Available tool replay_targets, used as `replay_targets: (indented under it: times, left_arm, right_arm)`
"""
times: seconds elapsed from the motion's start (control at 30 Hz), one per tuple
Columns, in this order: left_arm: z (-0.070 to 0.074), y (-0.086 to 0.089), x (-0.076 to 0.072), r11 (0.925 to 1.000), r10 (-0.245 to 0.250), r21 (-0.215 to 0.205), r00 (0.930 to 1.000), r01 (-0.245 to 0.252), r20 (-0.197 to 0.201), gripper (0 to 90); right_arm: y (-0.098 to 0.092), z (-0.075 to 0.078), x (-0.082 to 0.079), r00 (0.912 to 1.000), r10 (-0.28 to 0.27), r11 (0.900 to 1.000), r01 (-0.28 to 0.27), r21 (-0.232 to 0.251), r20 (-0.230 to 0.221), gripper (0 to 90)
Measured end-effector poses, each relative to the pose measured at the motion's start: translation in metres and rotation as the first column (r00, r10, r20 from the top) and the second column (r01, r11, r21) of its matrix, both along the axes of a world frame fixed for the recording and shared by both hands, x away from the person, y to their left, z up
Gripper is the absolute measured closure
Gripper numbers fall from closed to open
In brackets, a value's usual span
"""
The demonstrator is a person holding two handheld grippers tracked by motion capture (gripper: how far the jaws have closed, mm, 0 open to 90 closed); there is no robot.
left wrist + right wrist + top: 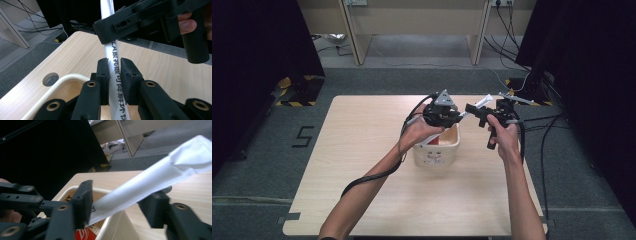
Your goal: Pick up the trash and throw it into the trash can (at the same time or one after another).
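One long white paper-wrapped stick [113,60], printed with characters: clamped in left claw [460,116], above cream plastic basket [451,148] mid-bench [362,150]. Right claw [120,205] straddles its far end, pads not yet pressing. Step: two-handed handover. Next: right claw must close fully.

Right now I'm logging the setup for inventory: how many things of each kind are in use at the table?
Claws: 2, left claw and right claw
White wrapped sticks: 1
Cream bins: 1
Total: 4
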State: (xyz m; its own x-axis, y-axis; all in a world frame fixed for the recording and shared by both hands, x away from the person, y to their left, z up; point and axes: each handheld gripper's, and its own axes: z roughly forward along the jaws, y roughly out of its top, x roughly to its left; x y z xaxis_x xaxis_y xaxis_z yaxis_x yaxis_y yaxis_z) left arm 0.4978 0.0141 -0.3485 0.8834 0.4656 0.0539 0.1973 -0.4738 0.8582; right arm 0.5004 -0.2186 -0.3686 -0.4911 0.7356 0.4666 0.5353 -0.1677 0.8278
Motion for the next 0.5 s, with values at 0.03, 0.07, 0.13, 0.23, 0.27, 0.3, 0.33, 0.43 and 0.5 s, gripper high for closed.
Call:
replay_targets:
  times: [0.03,0.07,0.13,0.23,0.27,0.3,0.33,0.43,0.5]
  left_arm:
    - [0.0002,0.0008,-0.0002,1.0000,0.001,0.004,1.0000,-0.001,-0.001,74.8]
    - [0.0004,0.0015,-0.0005,1.0000,0.005,0.006,1.0000,-0.005,-0.001,73.0]
    - [0.0006,0.0027,-0.0011,0.9999,0.011,0.009,0.9999,-0.011,-0.010,66.5]
    - [0.0017,0.0042,-0.0022,0.9999,0.009,0.013,0.9998,-0.009,-0.020,63.2]
    - [0.0018,0.0041,-0.0024,0.9998,0.008,0.016,0.9997,-0.008,-0.022,64.1]
    - [0.0020,0.0039,-0.0027,0.9998,0.008,0.016,0.9997,-0.008,-0.023,64.2]
    - [0.0025,0.0038,-0.0030,0.9998,0.006,0.017,0.9997,-0.006,-0.025,64.1]
    - [0.0036,0.0026,-0.0032,0.9996,-0.004,0.028,0.9991,0.005,-0.042,68.2]
    - [0.0039,0.0011,-0.0033,0.9994,-0.003,0.034,0.9990,0.005,-0.045,71.6]
  right_arm:
    - [-0.0001,0.0000,-0.0003,1.0000,0.009,1.000,-0.008,0.029,-0.005,53.2]
    - [-0.0002,0.0001,-0.0006,0.9999,0.017,0.999,-0.017,0.043,0.001,54.4]
    - [0.0006,0.0019,-0.0026,0.9996,0.027,0.998,-0.028,0.051,0.004,55.7]
    - [0.0008,0.0048,-0.0050,0.9993,0.033,0.998,-0.034,0.054,0.020,58.0]
    - [0.0005,0.0058,-0.0058,0.9992,0.037,0.997,-0.038,0.067,0.017,58.9]
    - [0.0001,0.0062,-0.0061,0.9991,0.038,0.996,-0.040,0.077,0.019,59.5]
    - [-0.0003,0.0064,-0.0063,0.9990,0.039,0.996,-0.041,0.080,0.019,60.1]
    - [-0.0012,0.0069,-0.0065,0.9988,0.046,0.993,-0.047,0.111,0.018,62.6]
    - [-0.0007,0.0063,-0.0058,0.9988,0.048,0.989,-0.049,0.137,0.009,64.7]
